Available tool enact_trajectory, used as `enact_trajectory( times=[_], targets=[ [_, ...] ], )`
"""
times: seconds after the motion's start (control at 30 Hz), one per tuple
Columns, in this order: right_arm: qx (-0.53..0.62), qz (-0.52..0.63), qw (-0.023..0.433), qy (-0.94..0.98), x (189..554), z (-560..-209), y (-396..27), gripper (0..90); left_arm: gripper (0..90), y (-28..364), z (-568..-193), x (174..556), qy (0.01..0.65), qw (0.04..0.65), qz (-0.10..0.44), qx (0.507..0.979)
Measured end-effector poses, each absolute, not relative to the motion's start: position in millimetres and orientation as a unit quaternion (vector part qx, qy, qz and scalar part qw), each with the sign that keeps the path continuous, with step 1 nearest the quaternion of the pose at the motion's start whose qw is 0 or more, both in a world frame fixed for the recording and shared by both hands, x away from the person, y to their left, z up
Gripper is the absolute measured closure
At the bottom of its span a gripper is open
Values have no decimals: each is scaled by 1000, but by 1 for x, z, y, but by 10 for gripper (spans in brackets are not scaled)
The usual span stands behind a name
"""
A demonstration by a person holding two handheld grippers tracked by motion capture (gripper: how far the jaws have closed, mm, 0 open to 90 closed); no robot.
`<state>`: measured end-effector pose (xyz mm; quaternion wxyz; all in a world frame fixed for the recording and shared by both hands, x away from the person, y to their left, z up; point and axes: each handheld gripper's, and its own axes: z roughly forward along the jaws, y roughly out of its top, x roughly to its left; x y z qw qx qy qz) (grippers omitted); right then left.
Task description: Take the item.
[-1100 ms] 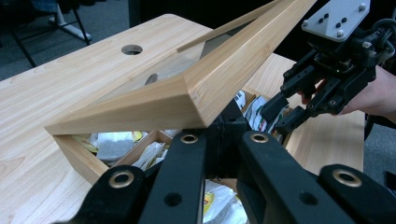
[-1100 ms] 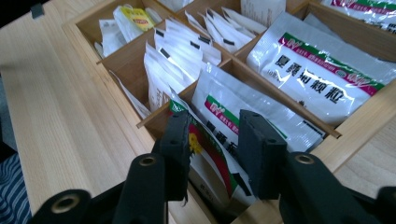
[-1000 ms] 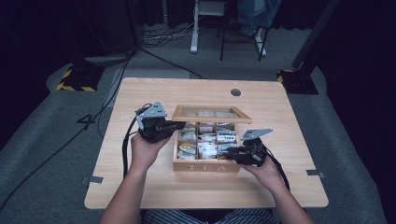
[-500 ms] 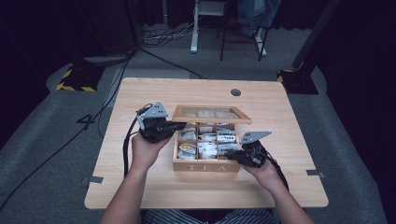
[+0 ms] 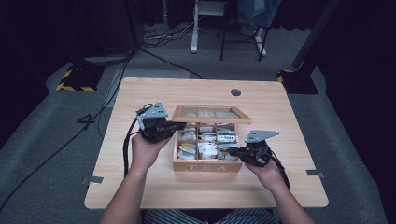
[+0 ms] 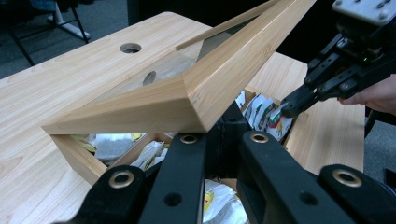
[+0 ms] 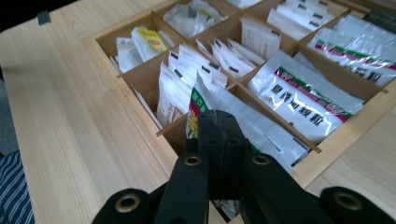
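Note:
A wooden tea box (image 5: 208, 165) marked TEA sits mid-table, its compartments full of tea packets. Its glass-paned lid (image 5: 210, 113) is raised and tilted. My left gripper (image 5: 180, 126) is shut on the lid's left front corner. In the left gripper view the jaws (image 6: 219, 135) clamp the lid frame (image 6: 154, 102) from below. My right gripper (image 5: 233, 151) reaches into the box's front right compartment. It is shut on the top edge of a white packet (image 7: 198, 105) with red and yellow print, seen past the jaws (image 7: 218, 123). The left gripper view shows that right gripper (image 6: 292, 105) pinching the packet (image 6: 275, 123).
The box wall (image 7: 345, 135) rises close beside my right jaws. Other packets (image 7: 303, 93) lie flat in neighbouring compartments. A round cable hole (image 5: 236, 92) marks the table's far side. Bare tabletop (image 5: 154, 186) lies in front. Chair legs stand on the floor beyond.
The right gripper has edged slightly at the box's front right corner. The left hand and the raised lid have stayed where they were.

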<state>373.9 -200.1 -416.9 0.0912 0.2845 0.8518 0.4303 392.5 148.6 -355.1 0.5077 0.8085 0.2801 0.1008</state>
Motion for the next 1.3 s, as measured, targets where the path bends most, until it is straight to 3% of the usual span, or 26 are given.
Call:
enact_trajectory(
  times=[0.67, 1.3],
  targets=[
    [307, 502, 141, 796, 362, -384, -231, 900, 900, 149, -354, 393, 279, 508, 100, 809],
    [352, 494, 190, 772, 363, -375, -268, 900, 900, 149, -354, 394, 278, 507, 101, 810]
  ],
)
